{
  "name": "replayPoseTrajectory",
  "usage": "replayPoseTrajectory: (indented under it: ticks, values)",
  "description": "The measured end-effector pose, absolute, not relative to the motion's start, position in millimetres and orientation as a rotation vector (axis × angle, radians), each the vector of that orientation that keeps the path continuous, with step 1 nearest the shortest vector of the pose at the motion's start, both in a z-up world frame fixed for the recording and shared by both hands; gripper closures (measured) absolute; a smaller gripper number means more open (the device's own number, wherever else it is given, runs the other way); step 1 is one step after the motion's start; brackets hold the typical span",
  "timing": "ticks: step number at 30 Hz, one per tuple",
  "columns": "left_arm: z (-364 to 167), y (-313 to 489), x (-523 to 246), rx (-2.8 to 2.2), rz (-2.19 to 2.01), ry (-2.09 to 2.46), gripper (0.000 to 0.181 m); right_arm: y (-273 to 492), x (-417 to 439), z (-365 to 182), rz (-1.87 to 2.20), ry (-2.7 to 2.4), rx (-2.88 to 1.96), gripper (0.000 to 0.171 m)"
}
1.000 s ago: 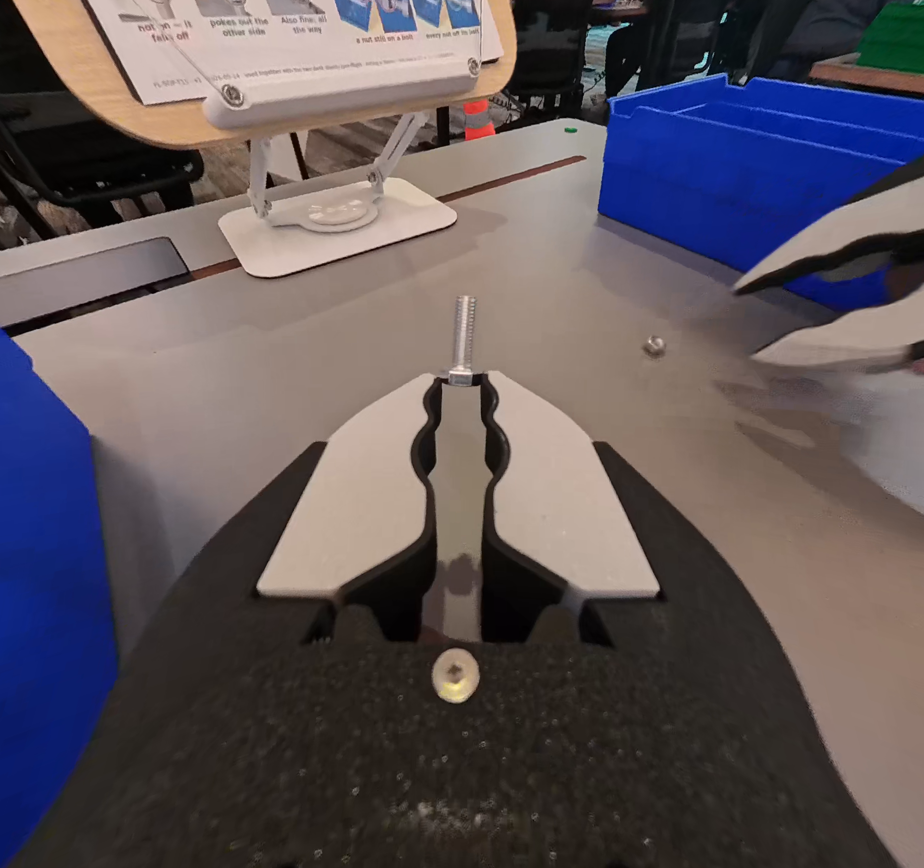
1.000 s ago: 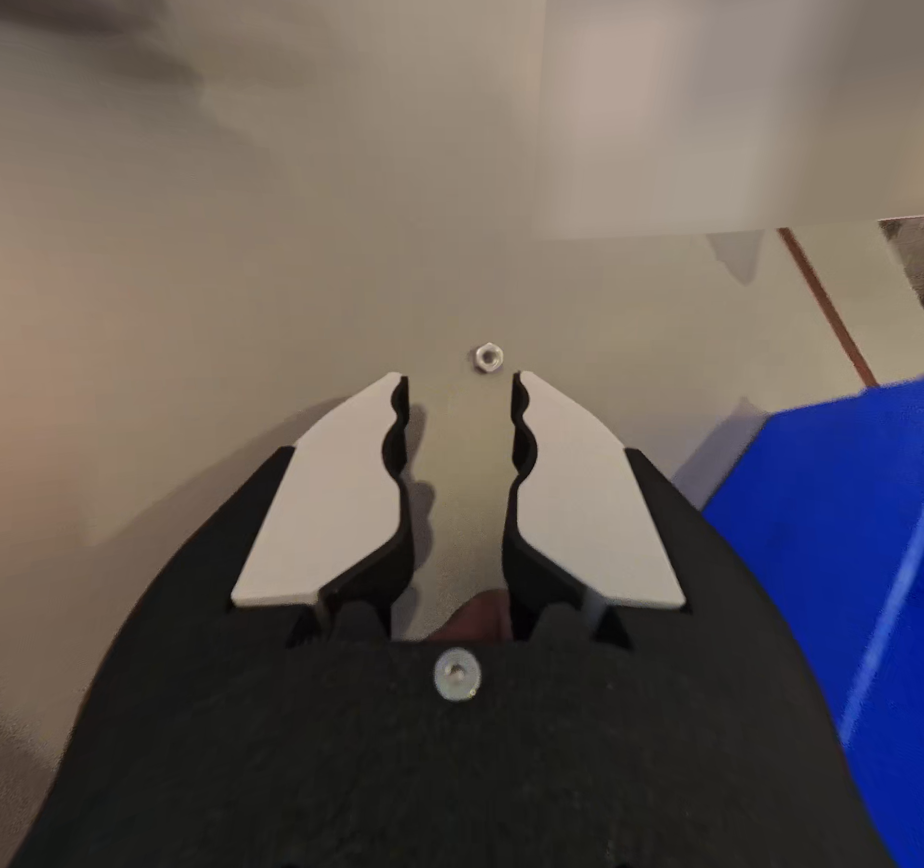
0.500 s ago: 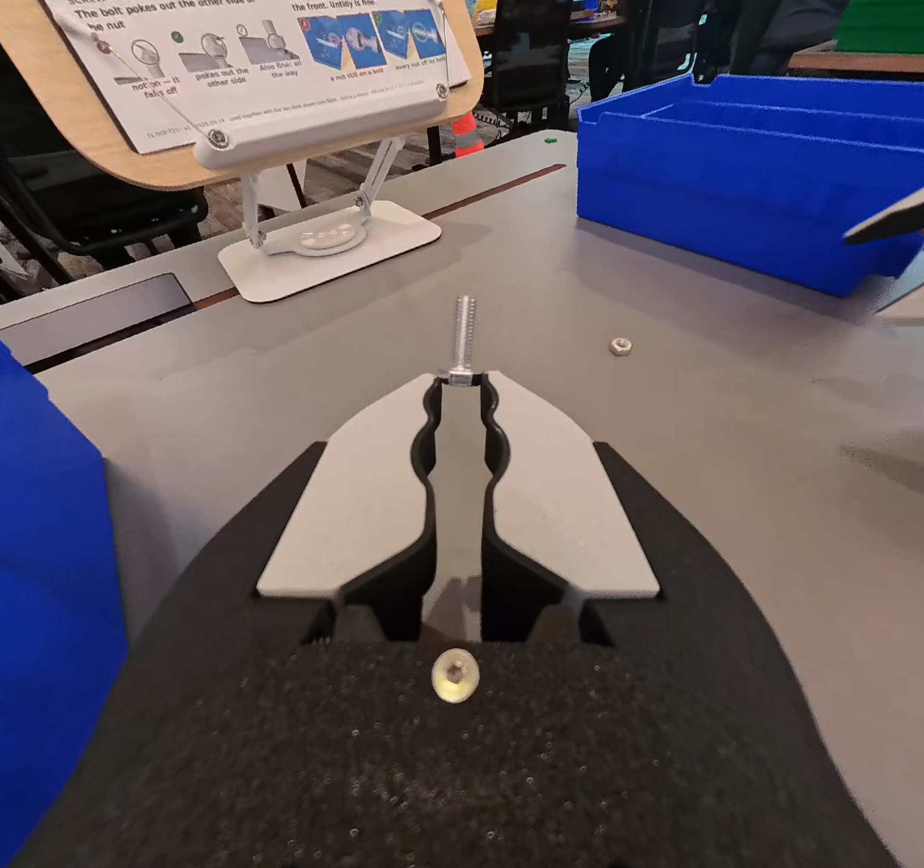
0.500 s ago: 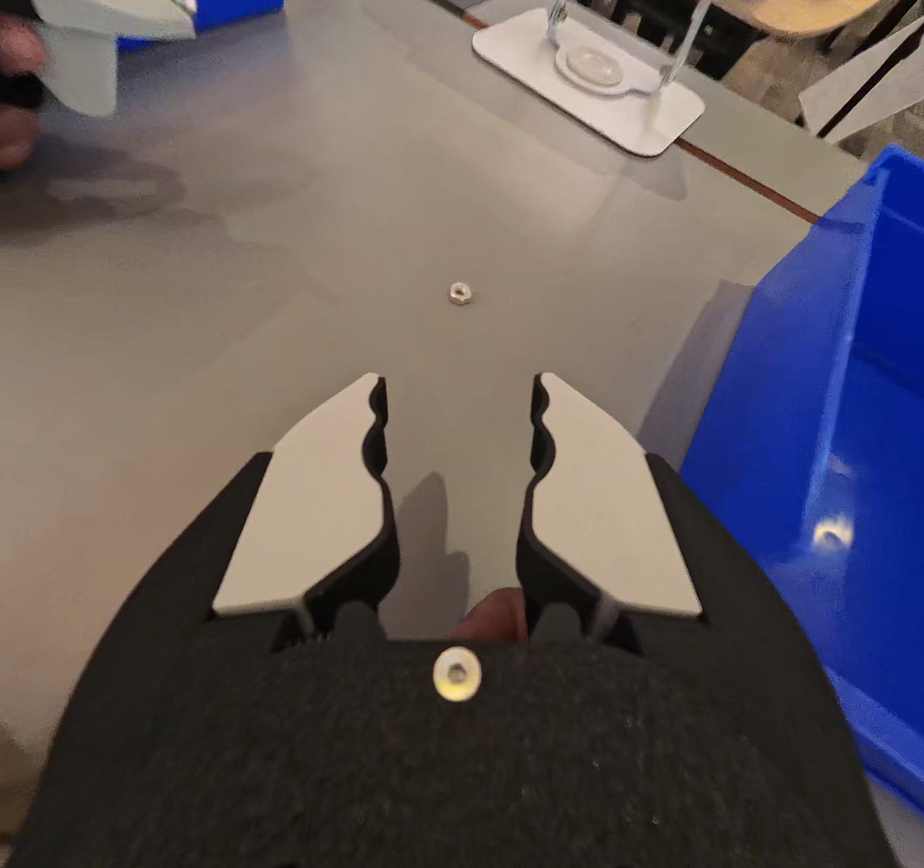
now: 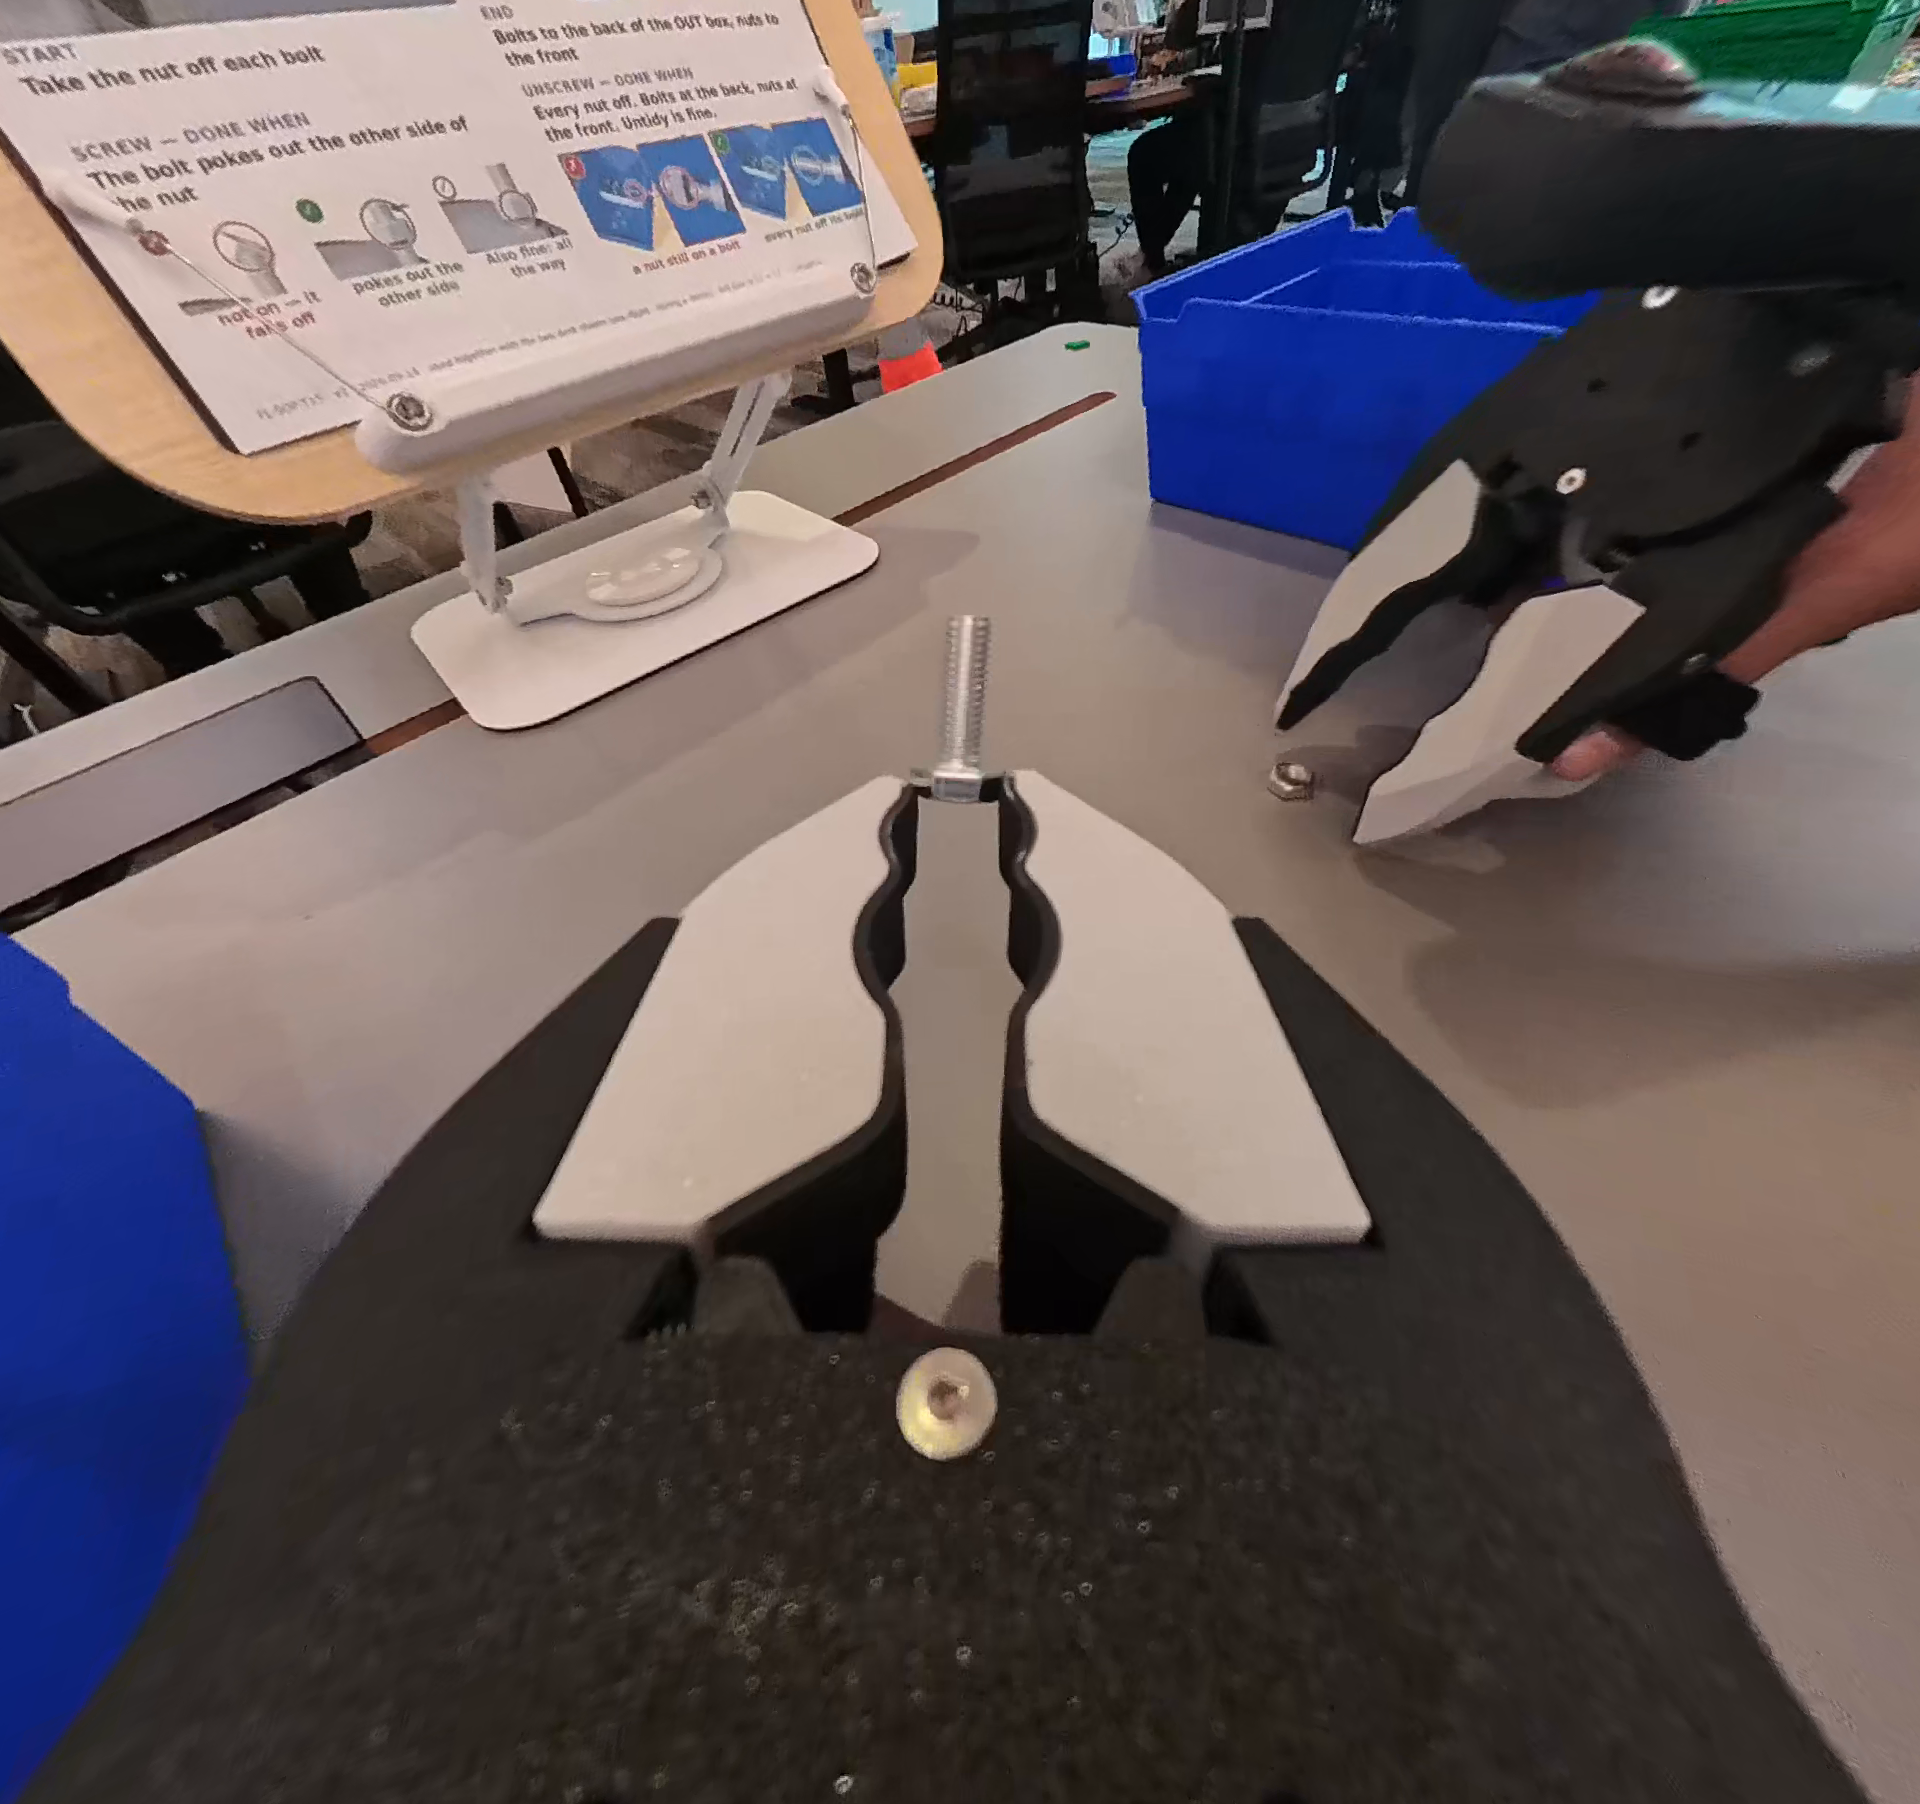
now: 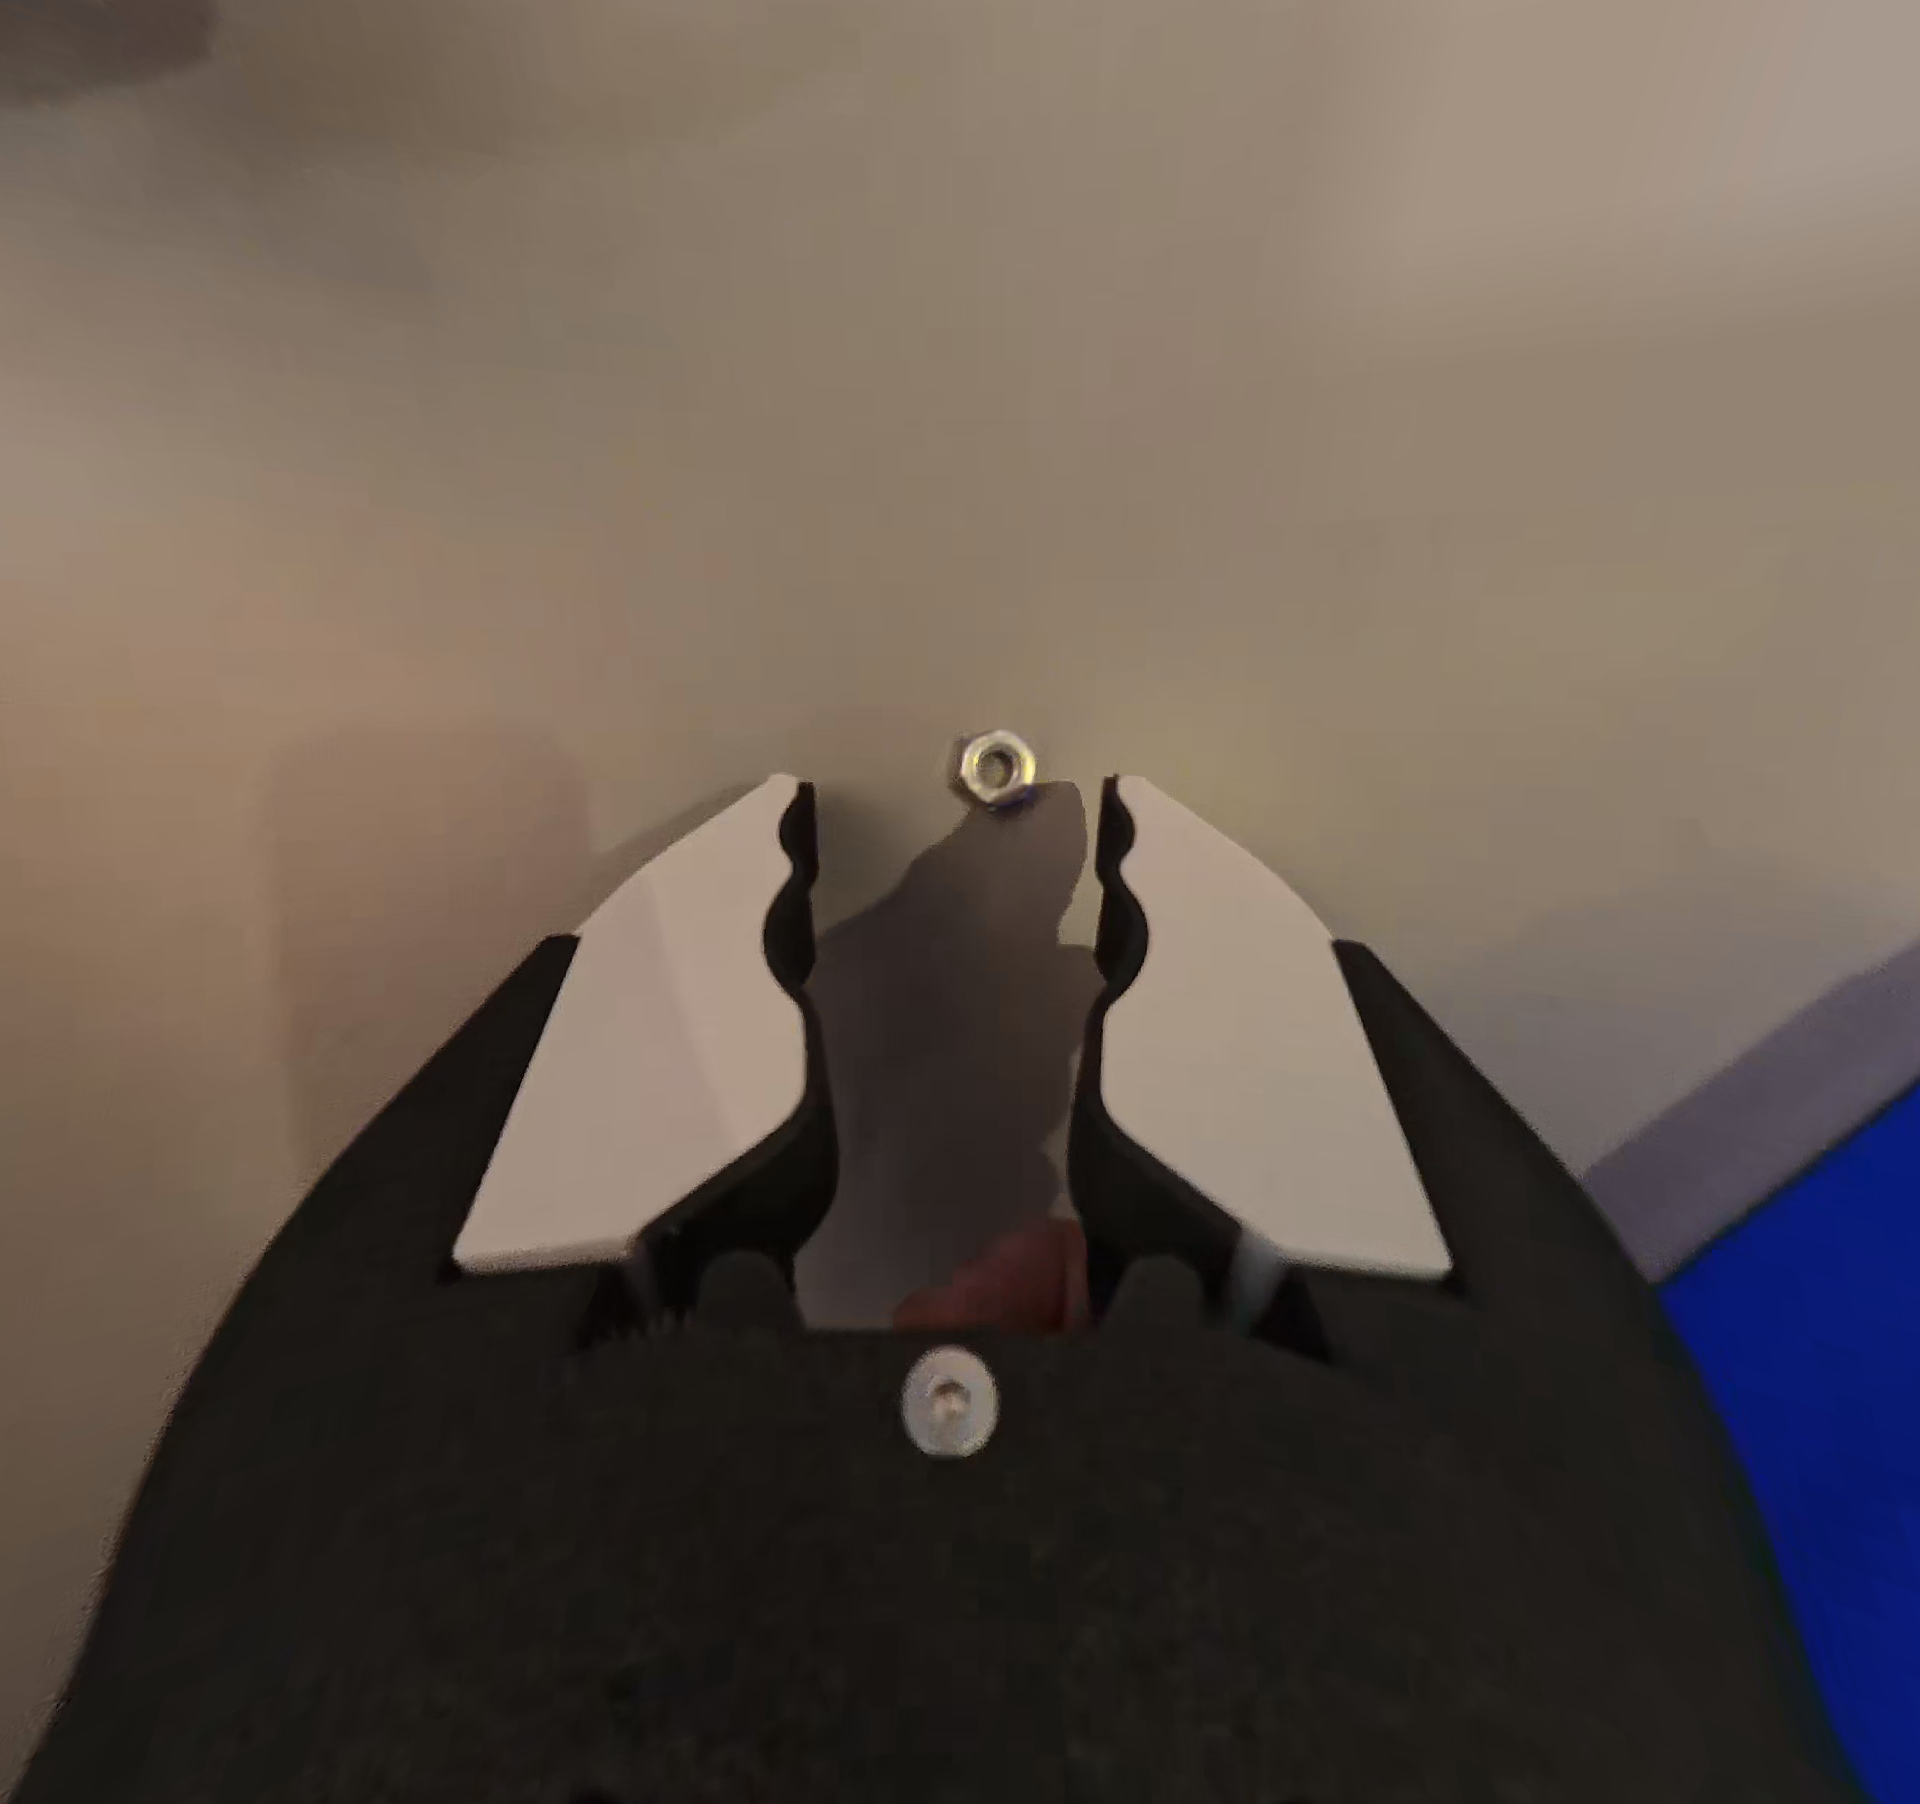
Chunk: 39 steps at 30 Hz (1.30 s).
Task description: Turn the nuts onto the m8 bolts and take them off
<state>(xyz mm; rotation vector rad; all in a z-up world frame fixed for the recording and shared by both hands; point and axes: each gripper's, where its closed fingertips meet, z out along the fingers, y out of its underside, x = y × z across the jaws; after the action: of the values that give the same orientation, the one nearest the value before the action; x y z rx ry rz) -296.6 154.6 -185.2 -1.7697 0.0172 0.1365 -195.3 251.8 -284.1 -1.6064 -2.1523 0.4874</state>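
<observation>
The left hand-held gripper (image 5: 957, 786) pinches the head of a threaded steel bolt (image 5: 964, 689) between its pale, wavy-edged fingertips, shank upright. A small hexagonal nut (image 6: 992, 765) lies flat on the smooth grey counter (image 5: 1558, 1079), just ahead of the right hand-held gripper (image 6: 954, 804), whose fingers are spread apart and empty. A blue plastic bin (image 5: 1288, 404) sits behind.

Silver bolt (image 5: 964, 689) and nut (image 6: 993, 765), seemingly grey table (image 5: 1558, 1079), blue bin (image 5: 1299, 404).
</observation>
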Motion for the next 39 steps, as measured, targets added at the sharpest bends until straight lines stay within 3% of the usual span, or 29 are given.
replayPoseTrajectory:
  ticks: [6,10,17,22,27,39]
  values:
    - [-187.1,149.9,-297.7,-1.771,0.088,0.007,0.166,257.3,-199.0,-287.7,0.478,-2.225,-1.617,0.129]
    - [-191.4,151.5,-294.7,-1.785,0.083,0.028,0.166,252.7,-199.8,-289.2,0.564,-2.22,-1.644,0.157]
    - [-196.3,155.1,-285.3,-1.803,0.092,0.082,0.166,251.8,-199.8,-287.0,0.552,-2.204,-1.547,0.157]
    - [-199.0,155.8,-279.9,-1.808,0.117,0.141,0.166,234.0,-193.0,-242.8,0.607,-2.068,-1.27,0.157]
    - [-192.9,152.0,-277.3,-1.78,0.105,0.164,0.166,205.3,-168.4,-184.2,0.88,-1.763,-1.087,0.157]
    - [-183.9,149.0,-236.8,-1.754,0.063,0.423,0.166,173.4,-169.1,-154.6,1.384,-1.776,-1.058,0.157]
